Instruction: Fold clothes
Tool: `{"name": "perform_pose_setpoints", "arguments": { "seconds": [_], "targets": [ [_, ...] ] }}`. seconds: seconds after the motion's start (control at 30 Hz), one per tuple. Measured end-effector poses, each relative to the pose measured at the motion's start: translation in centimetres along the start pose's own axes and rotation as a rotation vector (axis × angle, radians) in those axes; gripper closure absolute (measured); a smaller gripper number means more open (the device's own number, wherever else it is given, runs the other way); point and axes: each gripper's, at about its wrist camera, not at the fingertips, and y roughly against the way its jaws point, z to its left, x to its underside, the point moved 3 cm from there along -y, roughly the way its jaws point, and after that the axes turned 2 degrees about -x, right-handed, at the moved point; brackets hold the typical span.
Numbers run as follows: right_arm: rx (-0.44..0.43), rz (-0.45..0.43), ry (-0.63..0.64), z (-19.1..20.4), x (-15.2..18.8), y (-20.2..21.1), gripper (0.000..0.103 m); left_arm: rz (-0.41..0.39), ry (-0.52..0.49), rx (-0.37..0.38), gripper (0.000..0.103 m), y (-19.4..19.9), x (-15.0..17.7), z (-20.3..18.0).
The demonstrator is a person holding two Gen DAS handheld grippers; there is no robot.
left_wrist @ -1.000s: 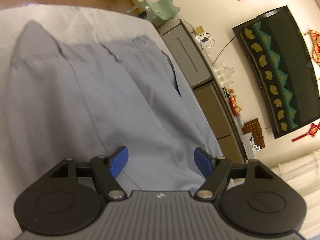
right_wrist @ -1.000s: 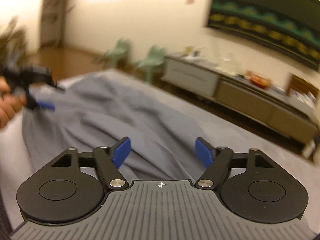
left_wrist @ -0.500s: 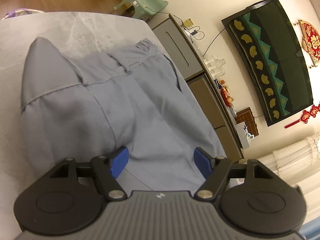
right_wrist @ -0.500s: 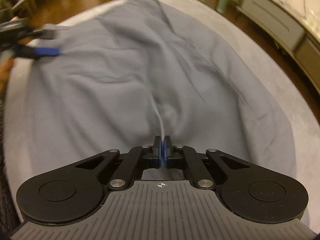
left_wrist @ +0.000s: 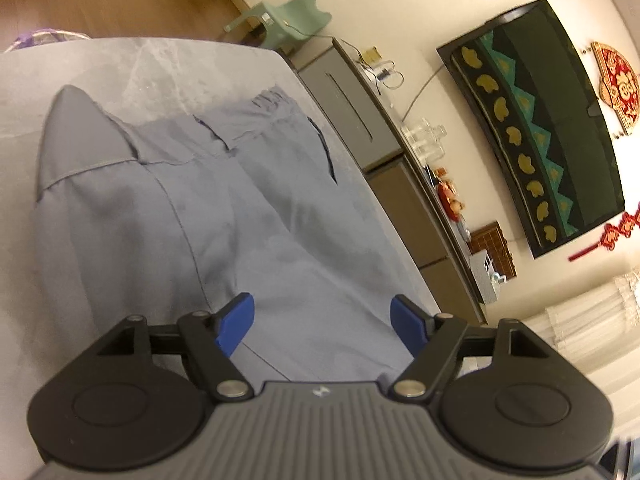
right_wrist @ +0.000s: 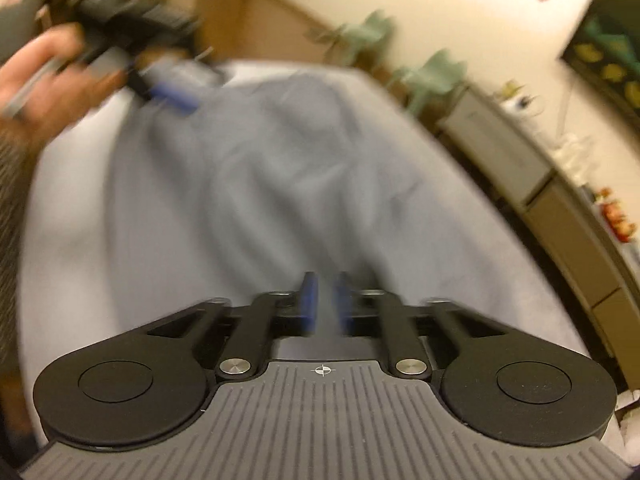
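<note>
Right gripper [right_wrist: 325, 304] first: its blue pads [right_wrist: 309, 300] stand a narrow gap apart, jaws just been opening again, and through the blur I can't tell whether any cloth sits between them. Left gripper [left_wrist: 322, 322]: jaws released and wide, blue pads [left_wrist: 234, 322] hanging over the trousers [left_wrist: 248, 216] with nothing pinched.

Outward now. The grey-blue trousers lie spread on the pale table [left_wrist: 120, 64], the elastic waistband at the far end near the table edge, one corner of cloth peaked up on the left. That detail comes only from the sharp left wrist view, as do the wall screen [left_wrist: 536, 120] with its gold and teal pattern, the red hangings, and the glasses on the low cabinet [left_wrist: 352, 112].

The right wrist view is smeared, but it alone gives the person's hand [right_wrist: 44, 80] gripping the left gripper [right_wrist: 172, 92] at the trousers' [right_wrist: 260, 184] far left edge, plus a patterned sleeve down the left border. Both views catch the green chairs [left_wrist: 296, 16] on the wooden floor behind.
</note>
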Motion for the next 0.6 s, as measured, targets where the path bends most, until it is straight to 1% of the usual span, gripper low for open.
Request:
{"name": "perform_pose_setpoints", "arguments": {
  "seconds": [0.03, 0.1, 0.13, 0.17, 0.2, 0.23, 0.27, 0.3, 0.33, 0.4, 0.43, 0.47, 0.5, 0.53, 0.57, 0.6],
  "targets": [
    [-0.005, -0.001, -0.01, -0.5, -0.9, -1.3, 0.04, -0.006, 0.006, -0.009, 0.026, 0.3, 0.0, 0.1],
    [-0.027, 0.011, -0.027, -1.2, -2.4, -4.0, 0.04, -0.02, 0.015, -0.029, 0.026, 0.7, -0.1, 0.5],
    [-0.058, 0.04, -0.028, -1.2, -2.8, -5.7, 0.042, -0.03, 0.019, -0.049, 0.026, 0.9, -0.3, 0.8],
    [-0.088, 0.069, -0.029, -1.2, -3.2, -7.4, 0.05, -0.045, 0.023, -0.07, 0.026, 1.2, -0.6, 1.3],
    [-0.112, 0.111, -0.023, -1.2, -3.3, -8.9, 0.064, -0.053, 0.028, -0.075, 0.026, 1.5, -0.9, 1.7],
    [-0.128, 0.168, -0.009, -1.2, -3.2, -10.2, 0.103, -0.058, 0.038, -0.07, 0.027, 2.0, -1.3, 2.1],
    [-0.113, 0.176, 0.016, -0.9, -3.5, -10.3, 0.103, -0.068, 0.043, -0.058, 0.027, 2.6, -1.6, 2.5],
    [-0.066, 0.131, 0.052, -0.3, -4.1, -9.2, 0.103, -0.078, 0.049, -0.046, 0.027, 3.2, -1.9, 2.9],
    [-0.028, 0.071, 0.086, 0.8, -4.5, -7.3, 0.103, -0.089, 0.054, -0.033, 0.027, 3.9, -2.2, 3.3],
    [0.029, -0.085, 0.146, 4.5, -4.8, -1.4, 0.103, -0.115, 0.045, -0.02, 0.026, 5.0, -2.7, 3.8],
    [0.053, -0.128, 0.201, 7.0, -4.2, 0.7, 0.103, -0.12, 0.034, -0.02, 0.026, 5.1, -2.8, 3.8],
    [0.067, -0.111, 0.261, 9.3, -2.7, 1.0, 0.103, -0.122, 0.024, -0.02, 0.025, 5.1, -3.0, 3.8],
    [0.075, -0.07, 0.298, 10.9, -0.9, 0.4, 0.103, -0.1, 0.023, -0.017, 0.025, 4.7, -3.1, 3.8],
    [0.106, -0.019, 0.341, 12.2, 1.0, -0.8, 0.103, -0.066, 0.032, -0.005, 0.025, 4.2, -3.0, 3.7],
    [0.144, 0.028, 0.37, 12.8, 2.8, -2.1, 0.103, -0.034, 0.041, 0.017, 0.025, 3.8, -2.7, 3.5],
    [0.154, 0.045, 0.358, 13.0, 3.9, -2.9, 0.103, -0.004, 0.048, 0.036, 0.026, 3.4, -2.4, 3.2]
  ]
}}
